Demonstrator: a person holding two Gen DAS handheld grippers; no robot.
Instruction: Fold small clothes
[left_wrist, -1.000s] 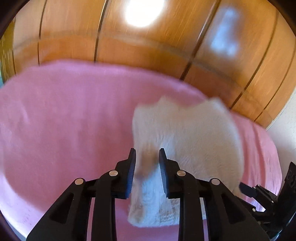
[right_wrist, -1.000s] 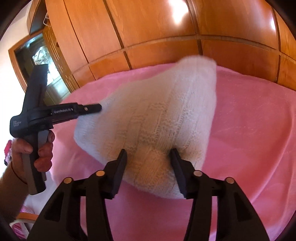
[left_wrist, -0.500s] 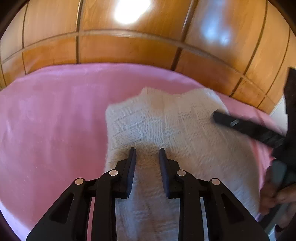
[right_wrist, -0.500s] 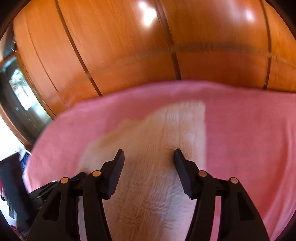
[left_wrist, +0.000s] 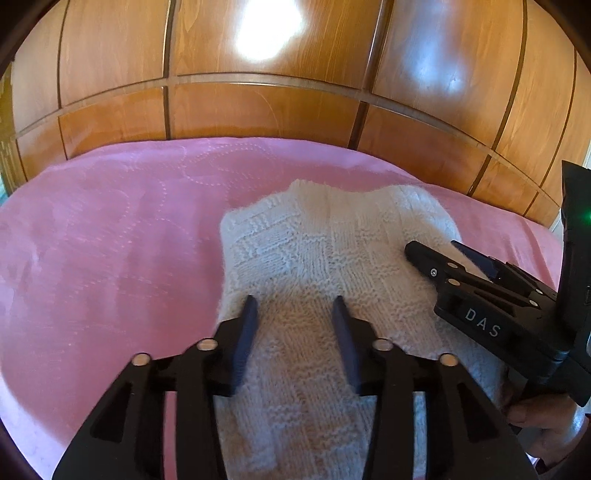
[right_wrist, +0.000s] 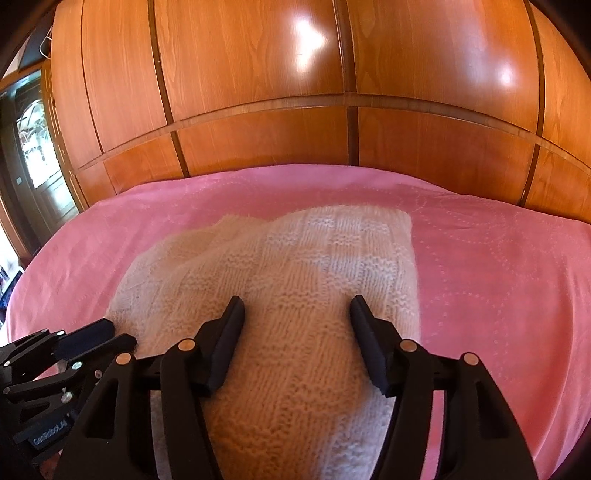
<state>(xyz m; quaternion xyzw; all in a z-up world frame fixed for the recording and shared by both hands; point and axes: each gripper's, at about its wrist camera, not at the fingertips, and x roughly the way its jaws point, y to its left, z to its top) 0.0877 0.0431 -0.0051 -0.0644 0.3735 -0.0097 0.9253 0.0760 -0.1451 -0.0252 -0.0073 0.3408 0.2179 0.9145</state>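
A small white knitted sweater lies flat on a pink bed cover. It is soft and fuzzy, with little square patterns in the wool. One side looks folded over the middle, so it sits in a thick, neat shape.

The left gripper is above the near part of the sweater. Its two fingers are spread apart, with only wool showing between them. They are not pinching anything.

The right gripper is also above the sweater, close to the near end. Its fingers are wide apart too, and the knit shows in the gap between them. It is not holding anything.

In the left view, the right gripper comes in from the right side, with its tips over the right edge of the sweater. A bit of the person's hand shows under it. In the right view, the left gripper shows at the lower left, with its tips at the left edge of the sweater.

Behind the bed stands a shiny brown wooden wall made of big panels. A dark door with glass is far to the left.
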